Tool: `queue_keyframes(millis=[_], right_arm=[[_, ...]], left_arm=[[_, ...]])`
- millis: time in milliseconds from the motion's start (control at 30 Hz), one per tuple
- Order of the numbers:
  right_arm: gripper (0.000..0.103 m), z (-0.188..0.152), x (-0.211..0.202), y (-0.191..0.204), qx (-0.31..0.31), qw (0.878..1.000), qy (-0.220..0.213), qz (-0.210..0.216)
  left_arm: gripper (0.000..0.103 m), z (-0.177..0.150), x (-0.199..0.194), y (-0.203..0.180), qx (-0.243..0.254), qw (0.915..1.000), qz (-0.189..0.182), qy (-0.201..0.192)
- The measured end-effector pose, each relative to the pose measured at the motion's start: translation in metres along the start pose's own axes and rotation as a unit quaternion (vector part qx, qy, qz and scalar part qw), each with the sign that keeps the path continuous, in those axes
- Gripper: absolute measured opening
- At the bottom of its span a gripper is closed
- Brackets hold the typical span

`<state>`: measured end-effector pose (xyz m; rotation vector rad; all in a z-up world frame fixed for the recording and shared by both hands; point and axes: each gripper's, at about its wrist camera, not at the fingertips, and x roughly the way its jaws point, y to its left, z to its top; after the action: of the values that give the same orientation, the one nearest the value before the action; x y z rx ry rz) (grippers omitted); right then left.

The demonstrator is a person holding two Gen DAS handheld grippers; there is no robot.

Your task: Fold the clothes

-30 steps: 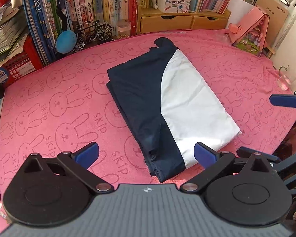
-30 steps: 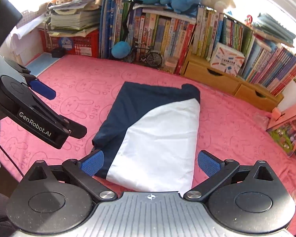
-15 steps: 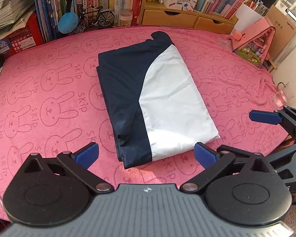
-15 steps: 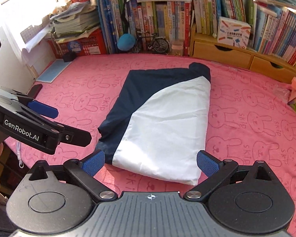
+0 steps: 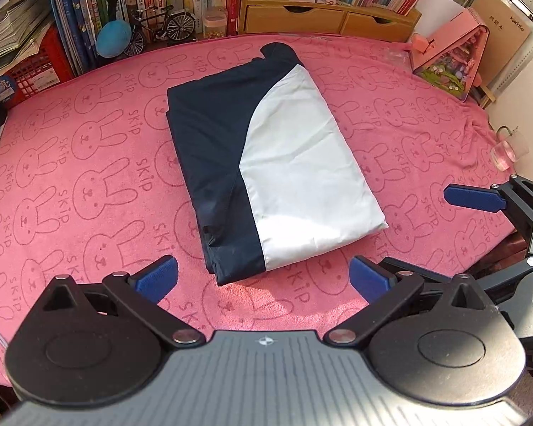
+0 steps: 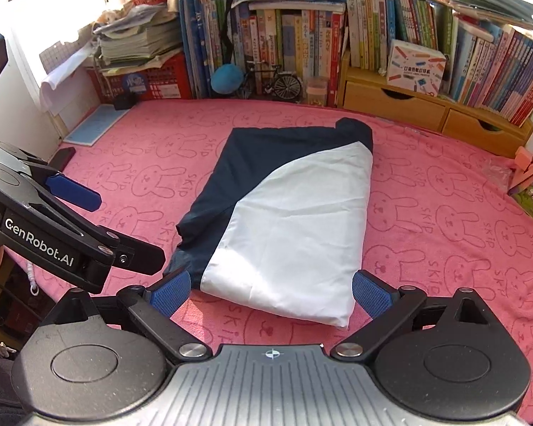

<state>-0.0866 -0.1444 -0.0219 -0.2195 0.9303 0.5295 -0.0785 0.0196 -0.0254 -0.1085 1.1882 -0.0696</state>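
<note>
Both my left gripper (image 5: 263,278) and right gripper (image 6: 270,293) hang spread and empty at the near edge of the folded navy-and-white garment (image 5: 266,163), mid-surface. Folding looks finished; next, I'd tidy or withdraw.

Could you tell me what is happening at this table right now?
A person holds two grippers over a pink rabbit-print cloth. The navy and white garment lies folded into a neat rectangle in the middle. The left gripper and right gripper both hover near its close edge, jaws open, touching nothing.
</note>
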Motion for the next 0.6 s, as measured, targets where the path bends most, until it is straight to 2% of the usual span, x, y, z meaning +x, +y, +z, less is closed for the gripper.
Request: queue_keyframes(millis=[100, 267, 600], right_arm=[[0.099, -0.0011, 0.0046, 0.0004, 0.012, 1.0, 0.013, -0.005], [0.099, -0.0033, 0.0044, -0.0002, 0.024, 1.0, 0.019, -0.004], [0.099, -0.0007, 0.007, 0.0033, 0.014, 1.0, 0.022, -0.01]], left_arm=[[0.103, -0.0008, 0.0037, -0.0008, 0.001, 0.9998, 0.016, 0.011], [0.103, -0.0037, 0.0044, 0.0019, -0.007, 0.9997, 0.015, 0.019], [0.103, -0.0027, 0.0062, 0.0006, -0.003, 0.9992, 0.034, 0.022]])
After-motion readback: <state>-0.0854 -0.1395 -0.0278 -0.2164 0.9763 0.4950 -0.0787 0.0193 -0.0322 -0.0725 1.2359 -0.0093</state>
